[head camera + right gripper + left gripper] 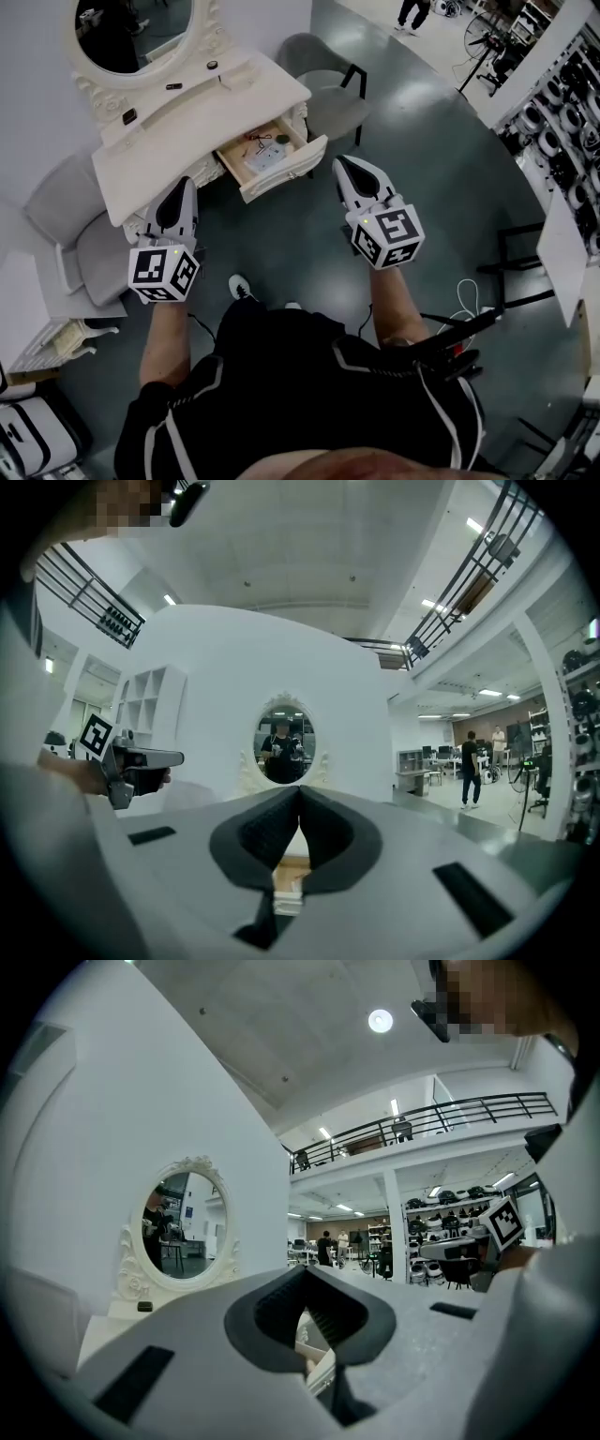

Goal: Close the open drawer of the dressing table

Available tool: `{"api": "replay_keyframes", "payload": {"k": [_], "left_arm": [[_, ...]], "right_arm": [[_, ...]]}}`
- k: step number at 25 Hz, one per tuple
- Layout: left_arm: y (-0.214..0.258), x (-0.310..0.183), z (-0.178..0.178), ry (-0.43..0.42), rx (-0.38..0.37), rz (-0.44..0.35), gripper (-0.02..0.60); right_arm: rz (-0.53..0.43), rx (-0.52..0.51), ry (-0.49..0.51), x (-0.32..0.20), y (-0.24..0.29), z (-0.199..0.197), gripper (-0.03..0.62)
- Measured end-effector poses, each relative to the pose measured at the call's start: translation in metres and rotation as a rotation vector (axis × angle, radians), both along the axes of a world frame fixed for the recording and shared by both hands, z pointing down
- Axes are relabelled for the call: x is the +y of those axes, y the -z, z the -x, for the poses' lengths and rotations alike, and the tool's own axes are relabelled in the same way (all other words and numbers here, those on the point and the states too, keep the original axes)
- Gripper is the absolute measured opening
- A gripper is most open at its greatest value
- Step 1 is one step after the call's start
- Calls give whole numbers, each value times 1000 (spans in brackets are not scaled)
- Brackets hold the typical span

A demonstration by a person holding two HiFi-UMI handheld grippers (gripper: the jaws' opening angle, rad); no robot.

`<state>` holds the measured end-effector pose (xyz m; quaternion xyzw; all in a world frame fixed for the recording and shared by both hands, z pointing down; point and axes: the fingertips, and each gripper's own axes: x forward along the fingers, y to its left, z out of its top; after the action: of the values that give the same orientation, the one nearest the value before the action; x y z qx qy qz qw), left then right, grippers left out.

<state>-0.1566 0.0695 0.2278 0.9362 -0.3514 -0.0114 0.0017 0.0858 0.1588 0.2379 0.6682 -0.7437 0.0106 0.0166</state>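
We hold both grippers in front of the white dressing table (192,127), below its oval mirror (131,33). The drawer (284,172) stands pulled out from the table's front, with small items lying inside it. Our left gripper (182,187) hangs over the table's front edge, left of the drawer. Our right gripper (345,167) hovers just beside the drawer's right end. Both have their jaws pressed together on nothing. A grey chair (326,89) stands to the table's right.
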Motion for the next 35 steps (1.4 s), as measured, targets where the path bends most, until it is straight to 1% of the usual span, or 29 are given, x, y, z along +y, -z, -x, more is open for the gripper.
{"api": "replay_keyframes", "payload": {"k": [4, 8, 10, 15, 22, 30, 35], "left_arm": [[-3, -36, -15, -32, 19, 13, -2], [-5, -71, -23, -44, -9, -16, -2], [-9, -88, -26, -60, -19, -16, 0], [-31, -136, -30, -91, -33, 20, 0], [-66, -186, -40, -157, -70, 78, 0], [-125, -214, -55, -255, -111, 157, 0], [-174, -214, -75, -283, -160, 221, 0]], "right_arm": [[3, -5, -38, -29, -6, -12, 5], [11, 12, -44, -60, -12, -15, 5], [20, 21, -58, -77, -16, -17, 5], [53, 21, -102, -118, -38, -17, 5], [124, 15, -169, -166, -78, -23, 5], [228, 8, -226, -204, -141, -28, 6], [308, 7, -225, -217, -201, -49, 6]]}}
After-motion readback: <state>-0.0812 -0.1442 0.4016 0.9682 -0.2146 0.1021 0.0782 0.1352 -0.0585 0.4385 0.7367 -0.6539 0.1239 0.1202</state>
